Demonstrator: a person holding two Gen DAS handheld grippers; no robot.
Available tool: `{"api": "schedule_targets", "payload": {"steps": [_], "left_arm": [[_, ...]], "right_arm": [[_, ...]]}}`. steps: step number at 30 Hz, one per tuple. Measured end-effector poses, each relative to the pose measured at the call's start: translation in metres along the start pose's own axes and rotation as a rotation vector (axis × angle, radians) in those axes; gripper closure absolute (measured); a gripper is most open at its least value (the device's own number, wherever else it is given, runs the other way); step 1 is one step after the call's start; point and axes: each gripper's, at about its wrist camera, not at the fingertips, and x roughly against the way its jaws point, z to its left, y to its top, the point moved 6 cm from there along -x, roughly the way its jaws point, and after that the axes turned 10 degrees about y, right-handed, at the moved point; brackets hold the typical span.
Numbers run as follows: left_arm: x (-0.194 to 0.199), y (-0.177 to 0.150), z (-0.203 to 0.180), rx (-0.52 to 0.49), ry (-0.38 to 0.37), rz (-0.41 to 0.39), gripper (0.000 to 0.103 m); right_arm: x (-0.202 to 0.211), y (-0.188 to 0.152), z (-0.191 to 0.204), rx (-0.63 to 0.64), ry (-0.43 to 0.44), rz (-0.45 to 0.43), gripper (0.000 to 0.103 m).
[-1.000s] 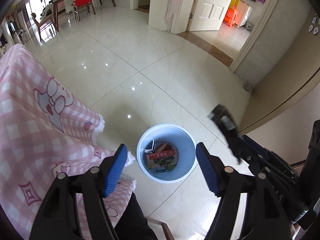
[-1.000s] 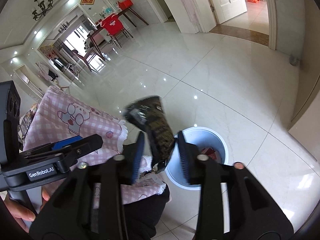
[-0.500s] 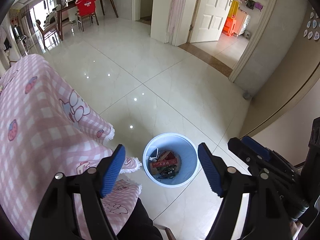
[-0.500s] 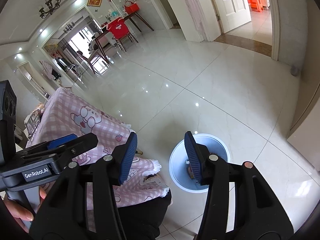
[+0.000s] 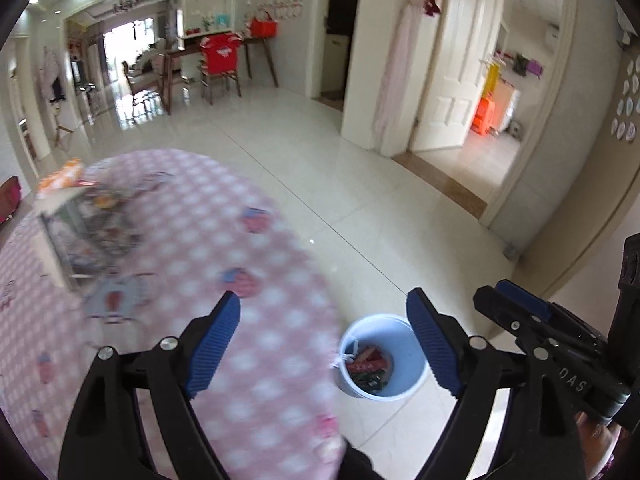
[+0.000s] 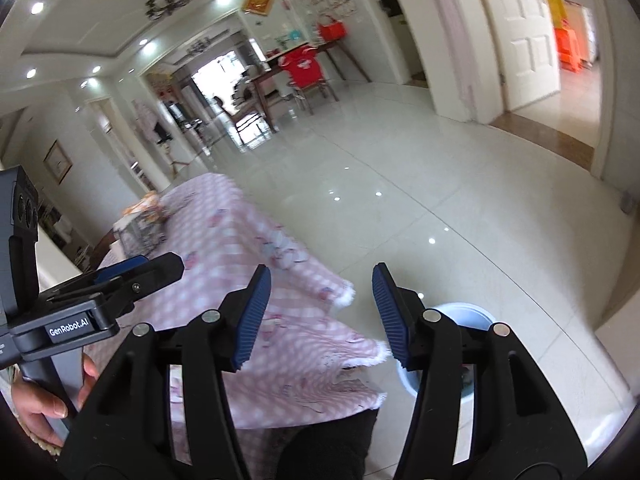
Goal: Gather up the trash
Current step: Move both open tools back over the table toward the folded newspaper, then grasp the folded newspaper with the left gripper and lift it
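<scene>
Trash lay in the pale blue bin on the tiled floor, beside the pink checked tablecloth.
Both claws were opening and empty — left gripper wide, right gripper narrower (more blurred wrappers sat on the table).

Left gripper: black arms, ribbed blue pads, silver screws.
Right gripper: same build.
Marking: white "GenRobot.AI", lower left of right-wrist view.
Clothing: dark, bottom centre.
</scene>
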Motion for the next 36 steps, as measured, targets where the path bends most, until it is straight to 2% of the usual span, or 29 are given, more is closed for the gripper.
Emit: {"api": "schedule_targets", "payload": {"steps": [8,12,16,20,22,25,29,32,33,34,35,36], "left_arm": [[0.015,-0.003,0.141,0.197,0.157,-0.016,0.017],[0.008,-0.005,0.201,0.328,0.152,-0.028,0.016],[-0.012,-0.006,0.241,0.414,0.124,-0.004,0.016],[-0.038,-0.003,0.257,0.455,0.093,0.02,0.016],[-0.052,0.001,0.26,0.447,0.104,0.031,0.016],[-0.069,0.008,0.26,0.441,0.079,0.031,0.016],[-0.077,0.014,0.257,0.428,0.053,0.009,0.016],[-0.088,0.015,0.254,0.41,0.053,0.025,0.016],[-0.09,0.014,0.253,0.412,0.043,0.032,0.024],[-0.092,0.013,0.253,0.411,0.037,0.041,0.036],[-0.093,0.013,0.253,0.401,0.054,0.04,0.045],[-0.094,0.013,0.251,0.391,0.039,0.051,0.059]], "right_arm": [[-0.061,0.004,0.102,0.158,0.113,0.081,0.047],[-0.1,0.007,0.135,0.206,0.132,0.126,0.046],[-0.142,0.008,0.162,0.241,0.123,0.168,0.046],[-0.17,0.007,0.181,0.272,0.119,0.203,0.046],[-0.185,0.009,0.189,0.294,0.112,0.219,0.046],[-0.203,0.014,0.194,0.313,0.102,0.242,0.046],[-0.221,0.018,0.195,0.33,0.098,0.272,0.046],[-0.235,0.017,0.198,0.342,0.105,0.301,0.046],[-0.24,0.015,0.199,0.345,0.105,0.315,0.046],[-0.244,0.013,0.199,0.343,0.108,0.334,0.046],[-0.246,0.012,0.199,0.338,0.115,0.345,0.046],[-0.246,0.012,0.2,0.33,0.131,0.347,0.046]]}}
